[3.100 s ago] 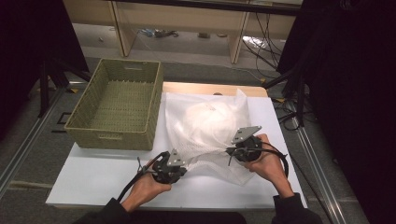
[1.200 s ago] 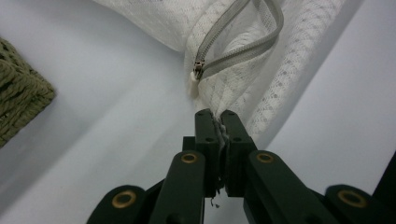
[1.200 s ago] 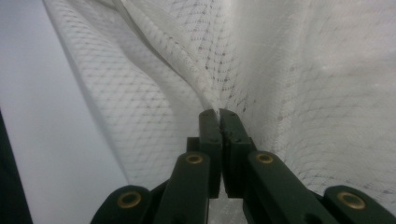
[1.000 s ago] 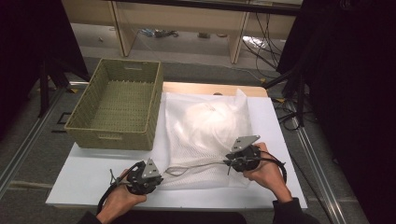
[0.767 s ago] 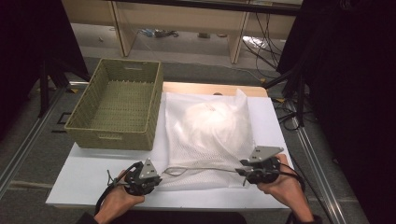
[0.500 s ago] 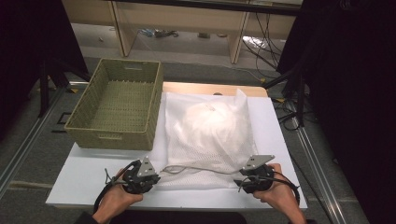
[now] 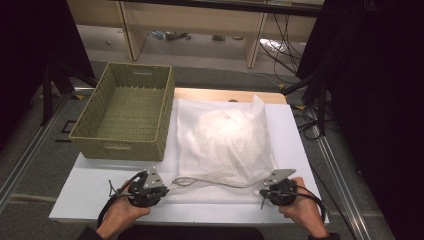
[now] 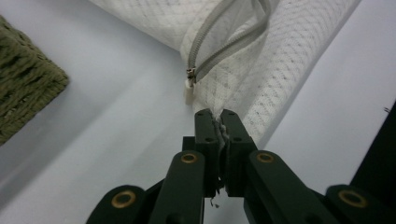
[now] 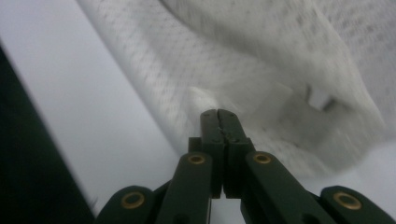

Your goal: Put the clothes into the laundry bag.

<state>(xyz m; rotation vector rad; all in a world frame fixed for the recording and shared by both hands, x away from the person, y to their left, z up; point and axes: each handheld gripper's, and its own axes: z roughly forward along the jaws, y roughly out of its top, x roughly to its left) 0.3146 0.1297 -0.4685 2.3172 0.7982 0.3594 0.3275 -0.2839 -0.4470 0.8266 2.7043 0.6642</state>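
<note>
A white mesh laundry bag (image 7: 225, 145) with a white bundle inside lies on the white table (image 7: 90, 195). Its grey zipper (image 7: 215, 182) runs along the front edge. My left gripper (image 7: 165, 187) is at the bag's front left corner, shut on the mesh (image 8: 280, 70) just below the zipper pull (image 8: 190, 77); white cloth shows between the jaws of this gripper (image 8: 220, 116). My right gripper (image 7: 263, 192) sits at the front right corner. Its jaws have just been closing and stand together, tips (image 9: 219, 113) against the mesh edge (image 9: 261, 60), with no cloth showing between them.
A green woven basket (image 7: 125, 110) stands empty at the table's back left, its corner close to the left gripper (image 8: 23, 102). Bare table lies in front of the basket and right of the bag. Dark floor, cables and shelving surround the table.
The right hand slid from the bag's right side down to its front right corner, and its jaws closed. The left hand, earlier nearer the middle, has held still at the front left corner.
</note>
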